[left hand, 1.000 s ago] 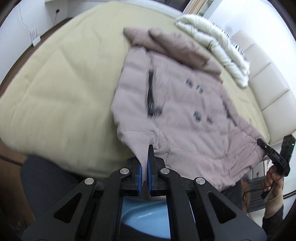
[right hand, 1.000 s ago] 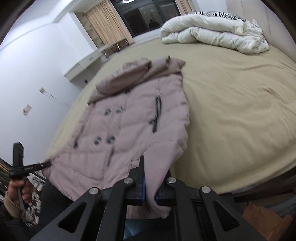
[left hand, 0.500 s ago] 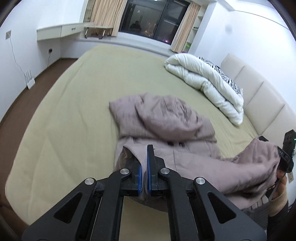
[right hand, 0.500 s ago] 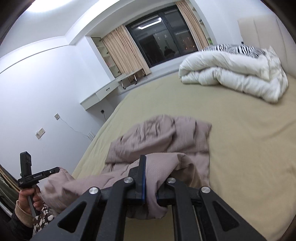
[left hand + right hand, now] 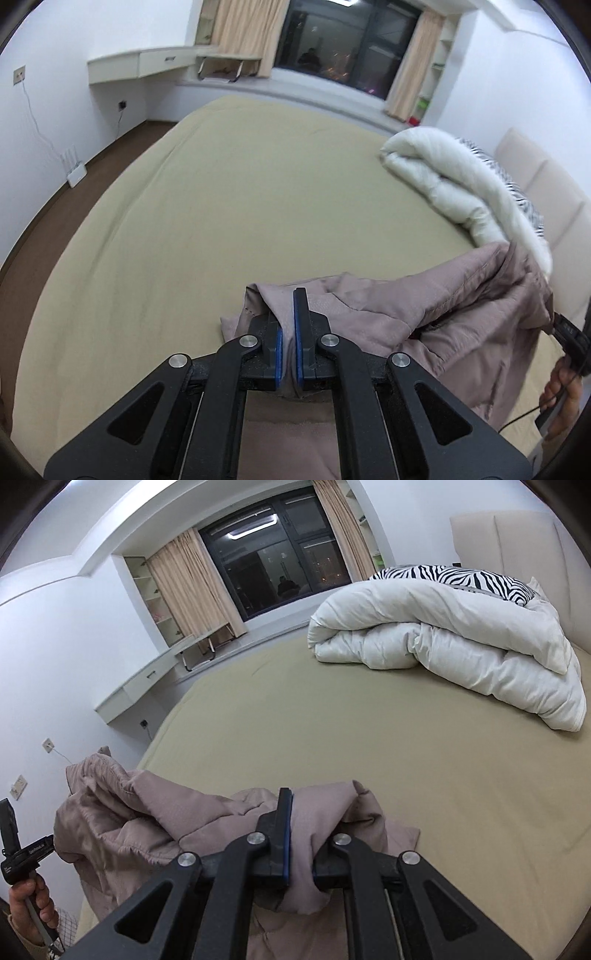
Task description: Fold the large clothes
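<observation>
Over the near edge of the olive-tan bed sheet (image 5: 221, 206), the left gripper (image 5: 288, 321) is clenched on a hem corner of the mauve quilted padded coat (image 5: 461, 295). The right gripper (image 5: 295, 812) pinches the other corner – both raised level, likely to carry the hem toward the far side. A rolled white duvet (image 5: 461, 638) lies far right.

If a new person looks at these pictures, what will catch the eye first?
First, the mauve padded coat, bunched and lifted at the near edge of the bed, pinched by the left claw and the right claw. Then the rolled white duvet by the headboard.
</observation>
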Demonstrator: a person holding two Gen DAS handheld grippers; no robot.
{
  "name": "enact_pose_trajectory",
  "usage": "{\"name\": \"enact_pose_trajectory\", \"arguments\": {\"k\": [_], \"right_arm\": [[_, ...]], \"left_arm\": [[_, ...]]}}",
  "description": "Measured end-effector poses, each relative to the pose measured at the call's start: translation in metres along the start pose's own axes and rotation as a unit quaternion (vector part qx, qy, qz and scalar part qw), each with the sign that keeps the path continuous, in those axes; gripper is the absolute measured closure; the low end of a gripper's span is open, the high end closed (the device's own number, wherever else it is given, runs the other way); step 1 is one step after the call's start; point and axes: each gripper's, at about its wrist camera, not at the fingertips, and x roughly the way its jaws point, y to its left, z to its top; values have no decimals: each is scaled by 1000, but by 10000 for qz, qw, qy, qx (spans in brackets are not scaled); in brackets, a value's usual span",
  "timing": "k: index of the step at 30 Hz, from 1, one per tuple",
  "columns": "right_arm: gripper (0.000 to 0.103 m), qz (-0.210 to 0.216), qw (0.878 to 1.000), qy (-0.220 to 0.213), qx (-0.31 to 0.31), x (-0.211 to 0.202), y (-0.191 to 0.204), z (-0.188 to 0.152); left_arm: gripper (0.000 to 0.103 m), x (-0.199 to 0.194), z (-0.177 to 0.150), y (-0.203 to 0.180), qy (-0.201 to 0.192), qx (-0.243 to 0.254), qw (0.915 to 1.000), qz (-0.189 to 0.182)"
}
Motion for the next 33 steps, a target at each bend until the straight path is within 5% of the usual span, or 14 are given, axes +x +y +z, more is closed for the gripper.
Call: {"name": "enact_pose_trajectory", "arguments": {"k": [3, 6, 8, 10, 11, 15, 21, 27, 29, 33], "right_arm": [[84, -309, 9981, 511, 170, 59, -14, -10], [71, -323, 9952, 799, 471, 87, -30, -24], [49, -86, 9969, 554, 550, 78, -35, -28], [13, -139, 9982, 332, 480, 65, -37, -28], [8, -278, 9982, 243, 483, 57, -37, -28], [11, -417, 9987, 29, 276, 23, -24, -25], [18, 93, 9945, 587, -867, 15, 67, -54], [26, 93, 9785, 957, -1823, 59, 154, -88], [39, -126, 9740, 1297, -1851, 89, 159, -97], [44, -476, 9792, 1460, -1328, 131, 134, -97]], "left_arm": [[98, 53, 4, 2, 397, 34, 9991, 134], [95, 59, 3, 18, 378, -206, 9991, 8], [94, 56, 5, 30, 307, -397, 9987, -63], [93, 47, 0, 38, 194, -467, 9987, 49], [93, 42, 3, 40, 83, -494, 9987, 120], [93, 1, -7, 23, -283, -336, 9990, 100], [93, -13, -38, -29, -232, 441, 9987, -53], [93, 13, -92, -69, 67, 869, 9961, -119], [93, 25, -108, -76, 113, 985, 9950, -123], [93, 53, -122, -90, 182, 1129, 9934, -65]]}}
